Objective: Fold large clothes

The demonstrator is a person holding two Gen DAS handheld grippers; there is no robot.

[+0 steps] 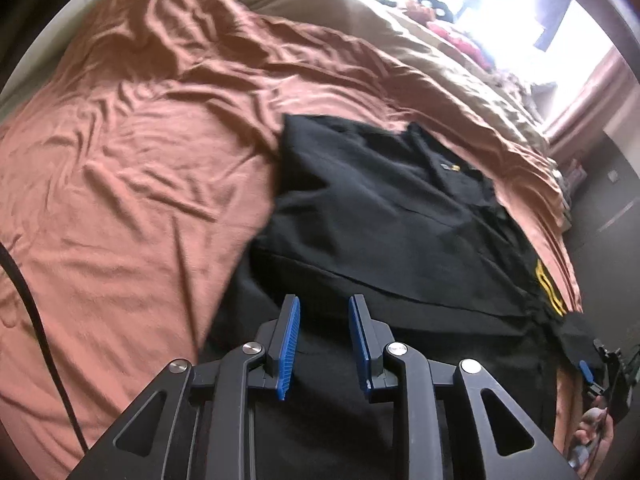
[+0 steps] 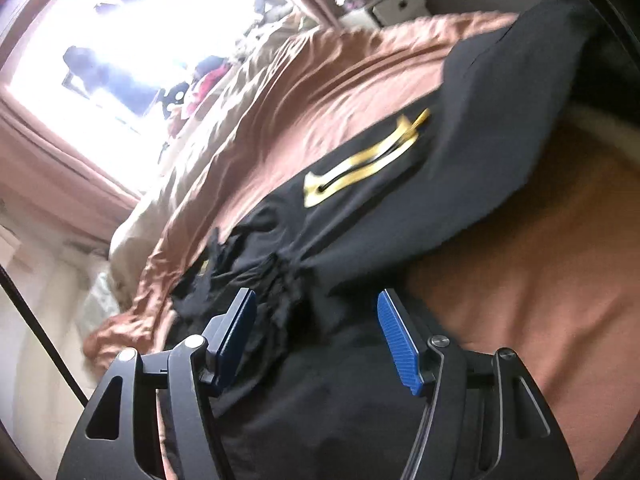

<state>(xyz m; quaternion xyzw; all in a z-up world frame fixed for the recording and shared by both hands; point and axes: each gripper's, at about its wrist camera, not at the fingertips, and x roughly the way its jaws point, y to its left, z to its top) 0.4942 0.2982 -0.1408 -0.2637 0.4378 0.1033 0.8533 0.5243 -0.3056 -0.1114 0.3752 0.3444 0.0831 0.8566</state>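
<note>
Left wrist: rumpled rust bedsheet (image 1: 132,152), bright window (image 1: 500,12) beyond.

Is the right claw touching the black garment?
Apart. In the right wrist view the right claw stands open, both blue pads bare, with the black garment lying on the bed beyond them.

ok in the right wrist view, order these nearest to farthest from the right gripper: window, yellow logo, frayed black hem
1. frayed black hem, just ahead of the right gripper, between its fingers
2. yellow logo, further up the black garment, centre
3. window, far across the bed, upper left
</note>
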